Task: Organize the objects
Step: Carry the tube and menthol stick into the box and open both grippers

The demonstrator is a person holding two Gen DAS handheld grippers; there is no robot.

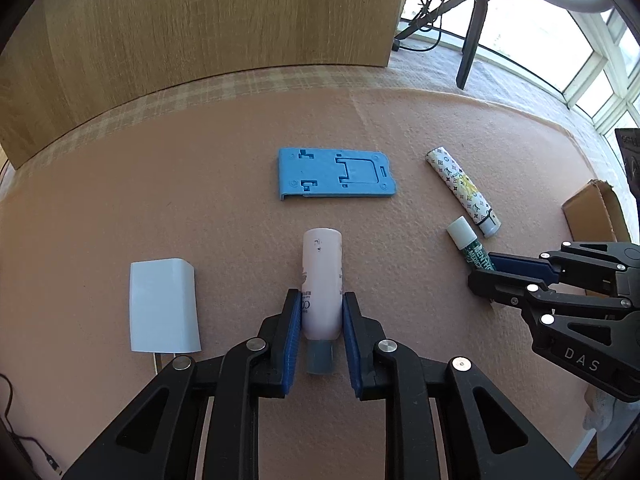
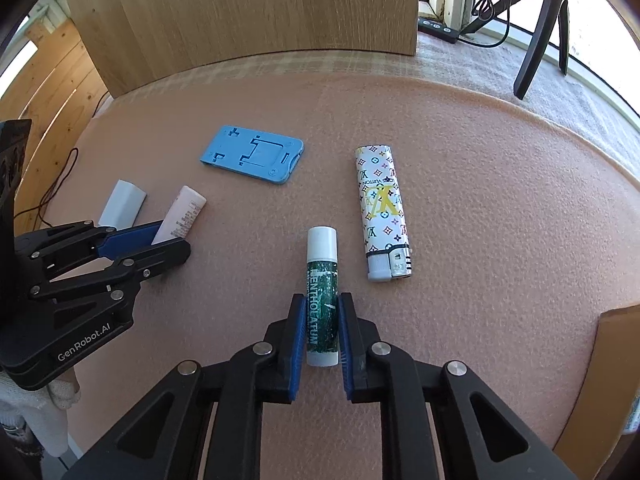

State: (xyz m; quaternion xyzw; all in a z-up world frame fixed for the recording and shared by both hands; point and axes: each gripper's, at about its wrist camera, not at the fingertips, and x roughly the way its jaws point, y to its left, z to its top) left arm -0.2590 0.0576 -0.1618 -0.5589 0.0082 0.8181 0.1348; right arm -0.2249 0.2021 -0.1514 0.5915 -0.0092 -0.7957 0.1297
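A pale pink tube (image 1: 322,264) with a grey cap lies on the pink mat (image 1: 120,200), and my left gripper (image 1: 321,300) is shut on its lower body. In the right wrist view the same tube (image 2: 182,216) pokes out from the left gripper (image 2: 172,236). A green lip balm stick (image 2: 322,272) with a white cap lies flat, with my right gripper (image 2: 322,300) shut on its green barrel. The left wrist view shows the lip balm (image 1: 464,236) in the right gripper (image 1: 486,272).
A blue phone stand (image 1: 336,174) lies flat beyond the tube. A patterned white lighter (image 2: 384,208) lies right of the lip balm. A white charger block (image 1: 164,306) sits left of the tube. A cardboard box (image 2: 612,380) stands at the right edge and a wooden panel (image 1: 200,20) behind.
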